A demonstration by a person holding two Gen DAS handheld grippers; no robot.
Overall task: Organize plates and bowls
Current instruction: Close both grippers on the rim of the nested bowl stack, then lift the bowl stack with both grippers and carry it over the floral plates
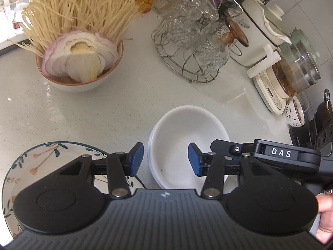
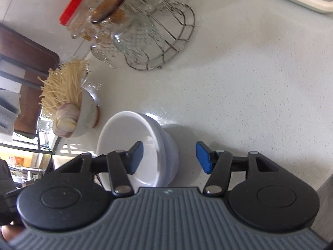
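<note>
Bowls point(image 1: 185, 137) sit stacked on the table point(image 1: 104, 108); left gripper point(image 1: 165, 160) and right gripper point(image 2: 169, 158) straddle their rim, gaping, unpressed.

Pale speckled countertop point(image 1: 108, 112), glossy, catching daylight glare. White tiled wall point(image 1: 308, 4) far right. Dark wooden furniture point(image 2: 27, 50) beyond the counter's left edge; bright window light there.

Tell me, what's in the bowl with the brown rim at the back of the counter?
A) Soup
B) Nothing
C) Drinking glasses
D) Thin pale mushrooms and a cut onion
D: the brown-rimmed bowl holds a tuft of enoki mushrooms and a halved onion.
</note>
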